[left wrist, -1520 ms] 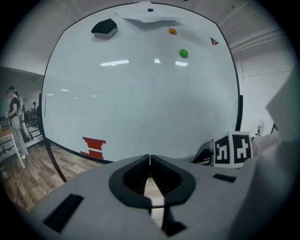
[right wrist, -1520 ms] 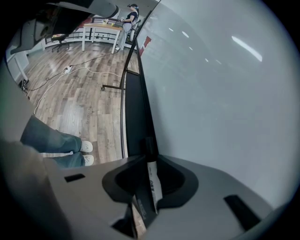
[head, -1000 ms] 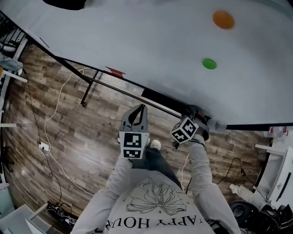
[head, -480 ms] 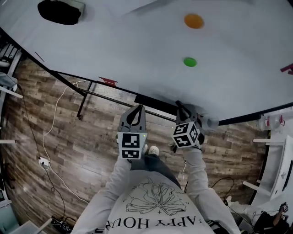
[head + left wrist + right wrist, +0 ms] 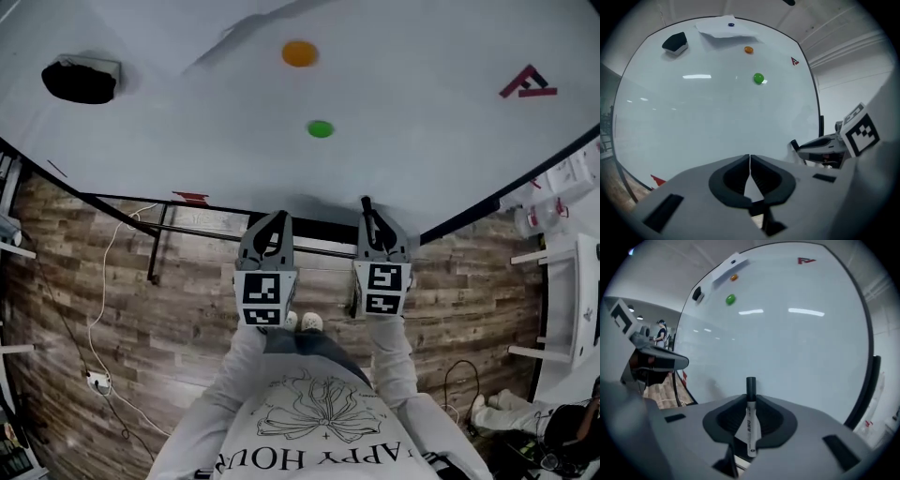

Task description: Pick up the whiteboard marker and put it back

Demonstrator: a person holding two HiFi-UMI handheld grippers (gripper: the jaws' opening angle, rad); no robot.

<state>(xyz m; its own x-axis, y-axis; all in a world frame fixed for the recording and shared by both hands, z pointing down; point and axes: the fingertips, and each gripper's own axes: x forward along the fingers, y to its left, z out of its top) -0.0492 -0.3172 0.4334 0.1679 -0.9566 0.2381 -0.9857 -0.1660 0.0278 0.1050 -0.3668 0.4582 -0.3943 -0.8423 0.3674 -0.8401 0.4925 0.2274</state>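
Note:
My right gripper [image 5: 751,401] is shut on a white whiteboard marker [image 5: 750,423] with a black cap that sticks out past the jaw tips toward the whiteboard [image 5: 787,338]. In the head view this marker's black cap [image 5: 367,206] shows above the right gripper [image 5: 373,225], just in front of the board's lower edge. To its left, at the same height, my left gripper [image 5: 274,225] faces the whiteboard [image 5: 281,122]. Its jaws [image 5: 749,161] are shut with nothing between them. From the left gripper view the right gripper [image 5: 820,149] appears at the right with the marker tip [image 5: 794,145].
On the board are a black eraser [image 5: 81,81], an orange magnet [image 5: 299,53], a green magnet [image 5: 321,129] and a red logo [image 5: 528,82]. A marker ledge [image 5: 309,230] runs under the board. Wood floor with white cables [image 5: 103,281] lies below. A person [image 5: 661,331] stands far off to the left.
Both grippers have risen from near the ledge to the board's lower edge. The right gripper rolled upright with the marker in it. The view has swung up and right over the board.

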